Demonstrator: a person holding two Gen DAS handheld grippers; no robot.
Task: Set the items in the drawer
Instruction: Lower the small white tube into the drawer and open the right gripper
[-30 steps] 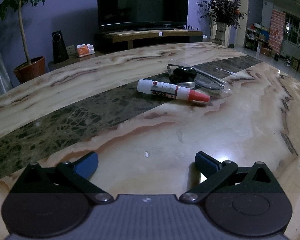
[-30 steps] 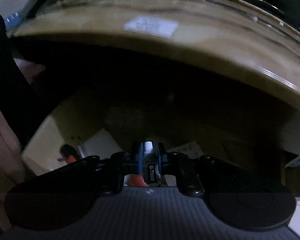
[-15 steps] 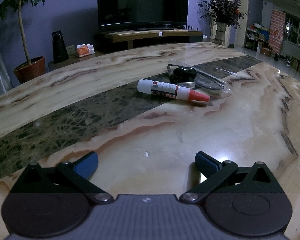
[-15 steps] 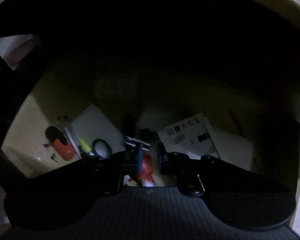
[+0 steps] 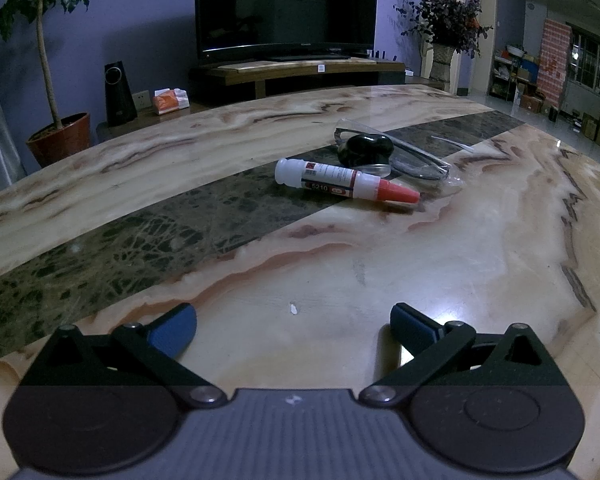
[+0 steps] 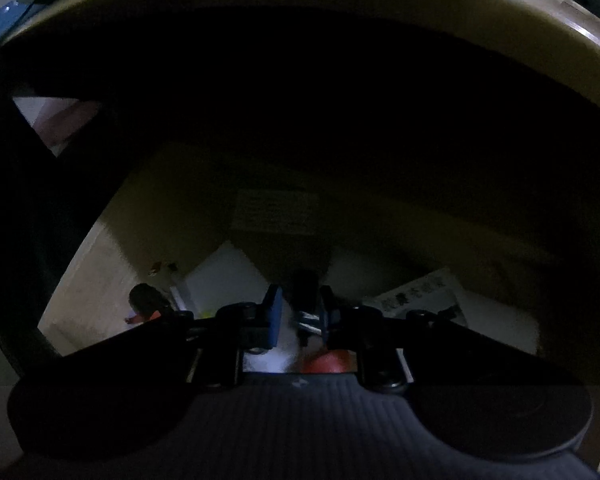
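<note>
Right wrist view, nearest first: your right gripper (image 6: pixel 297 312) points steeply down into the open drawer (image 6: pixel 96 280) under the worktop edge (image 6: pixel 260 4). Its jaws have just been opening and now stand a little apart. A white tube with a red end (image 6: pixel 324 362) lies low between and behind the blue pads (image 6: pixel 274 312); the view is too dark to tell whether either pad touches it. Judgement: this is the release. Finish parting the jaws before you lift, and withdraw straight up so the pads do not drag the tube.

Beyond it, the drawer floor already carries papers (image 6: pixel 416 300) and a dark item with red (image 6: pixel 146 304) at the left; keep clear of both.

Left wrist view: your left gripper (image 5: pixel 294 322) is wide open and empty, low over the worktop (image 5: pixel 440 248). Farther off lie a red-capped glue bottle (image 5: pixel 346 182), a black round object (image 5: pixel 365 148) and clear glasses (image 5: pixel 416 156), close together and not yet stowed.
</note>
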